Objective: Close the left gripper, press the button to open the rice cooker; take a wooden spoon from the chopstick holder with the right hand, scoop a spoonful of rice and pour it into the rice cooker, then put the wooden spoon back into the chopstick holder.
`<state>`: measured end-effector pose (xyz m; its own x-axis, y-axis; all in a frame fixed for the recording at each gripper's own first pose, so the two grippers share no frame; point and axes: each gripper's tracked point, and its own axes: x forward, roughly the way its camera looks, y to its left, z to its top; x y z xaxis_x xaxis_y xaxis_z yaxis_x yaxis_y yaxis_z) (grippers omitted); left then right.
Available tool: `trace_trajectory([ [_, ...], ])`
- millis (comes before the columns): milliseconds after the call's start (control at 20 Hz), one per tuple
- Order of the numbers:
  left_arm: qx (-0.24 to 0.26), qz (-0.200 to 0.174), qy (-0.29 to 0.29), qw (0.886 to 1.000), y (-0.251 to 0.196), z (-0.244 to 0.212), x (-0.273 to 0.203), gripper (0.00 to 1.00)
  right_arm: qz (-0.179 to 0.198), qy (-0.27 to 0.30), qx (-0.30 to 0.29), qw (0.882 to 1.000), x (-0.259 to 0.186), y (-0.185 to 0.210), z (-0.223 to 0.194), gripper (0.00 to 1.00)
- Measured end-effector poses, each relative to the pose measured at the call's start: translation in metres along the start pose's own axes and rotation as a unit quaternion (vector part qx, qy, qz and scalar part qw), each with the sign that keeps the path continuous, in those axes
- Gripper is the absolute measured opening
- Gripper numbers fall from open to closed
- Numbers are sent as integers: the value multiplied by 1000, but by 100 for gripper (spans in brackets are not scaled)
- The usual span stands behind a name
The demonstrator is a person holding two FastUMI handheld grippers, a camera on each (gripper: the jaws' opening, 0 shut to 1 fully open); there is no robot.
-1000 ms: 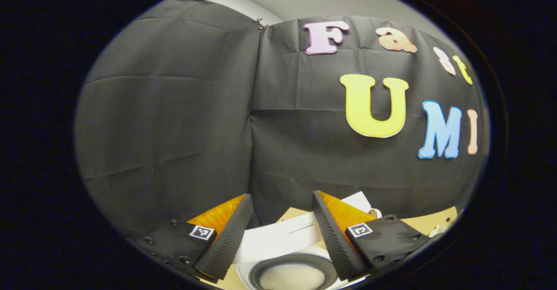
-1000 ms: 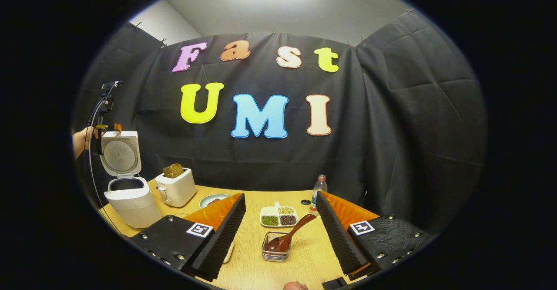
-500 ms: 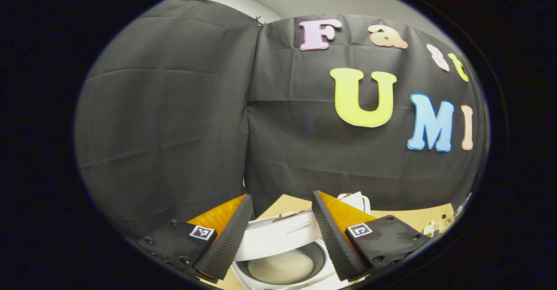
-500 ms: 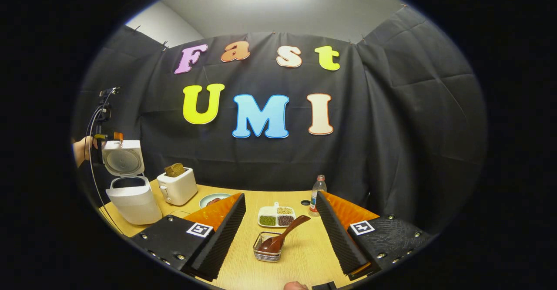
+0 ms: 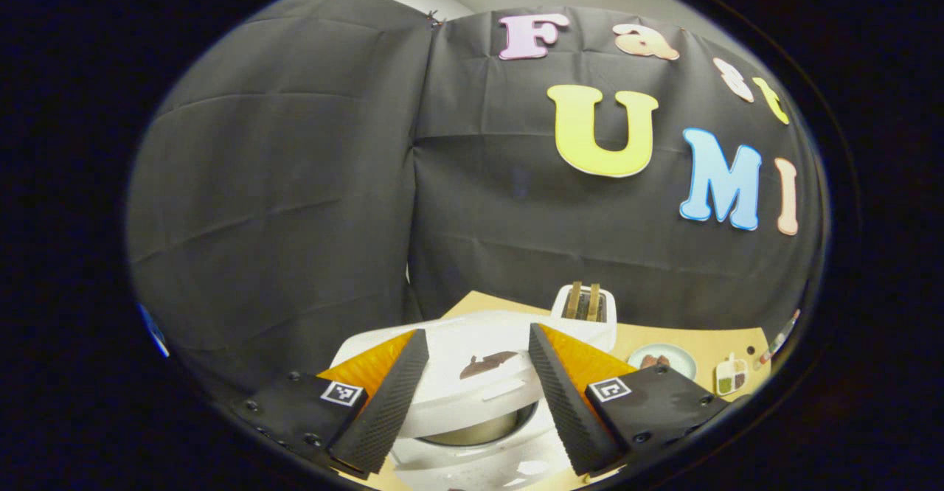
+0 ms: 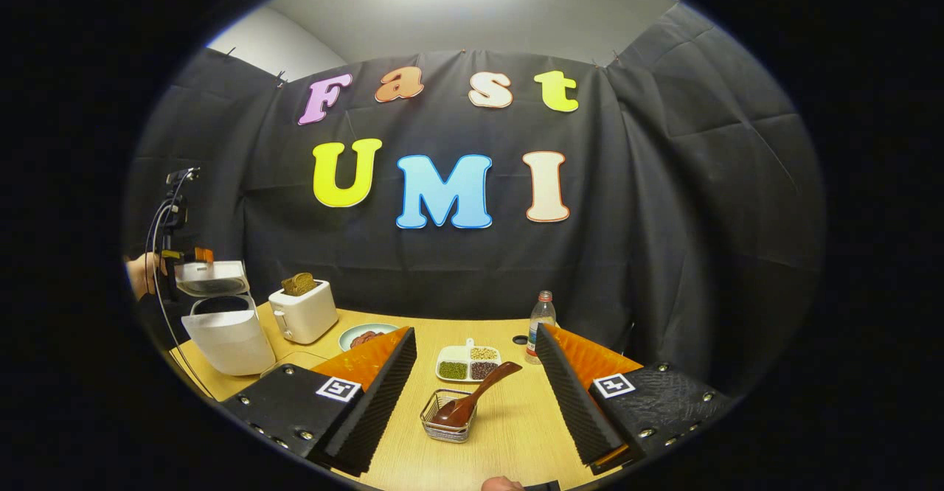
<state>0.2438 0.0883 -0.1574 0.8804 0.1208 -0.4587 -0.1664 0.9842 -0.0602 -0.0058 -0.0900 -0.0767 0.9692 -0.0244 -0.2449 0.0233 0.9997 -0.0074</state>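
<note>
The white rice cooker (image 6: 228, 340) stands at the table's far left, its lid (image 6: 210, 277) tilted low over the body with a gap left. A hand (image 6: 140, 273) holds my left gripper (image 6: 193, 255) at the lid's top edge. In the left gripper view that gripper (image 5: 478, 332) is open, its fingers astride the lid (image 5: 472, 380), with the inner pot's rim (image 5: 472, 432) showing below. My right gripper (image 6: 476, 331) is open and holds nothing. Beyond it, the wooden spoon (image 6: 472, 395) leans in the wire chopstick holder (image 6: 446, 421).
A white toaster (image 6: 302, 314) with bread stands right of the cooker, then a plate (image 6: 366, 336), a divided dish of beans (image 6: 468, 366) and a bottle (image 6: 540, 318) on the wooden table (image 6: 509, 432). A cable hangs by the cooker.
The cooker's lid has swung down from upright to nearly flat, with the left gripper following it down. The rice in the pot is now hidden. The right gripper has barely shifted.
</note>
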Motion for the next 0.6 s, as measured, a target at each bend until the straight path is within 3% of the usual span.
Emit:
trace_trajectory([
  [350,-3,3,23,1000,-7,-41,-4,92,3,5,-11,1000,-1,-9,-2,99],
  [600,9,7,35,999,-10,-62,-4,95,1,7,-16,1000,-4,-16,-5,99],
])
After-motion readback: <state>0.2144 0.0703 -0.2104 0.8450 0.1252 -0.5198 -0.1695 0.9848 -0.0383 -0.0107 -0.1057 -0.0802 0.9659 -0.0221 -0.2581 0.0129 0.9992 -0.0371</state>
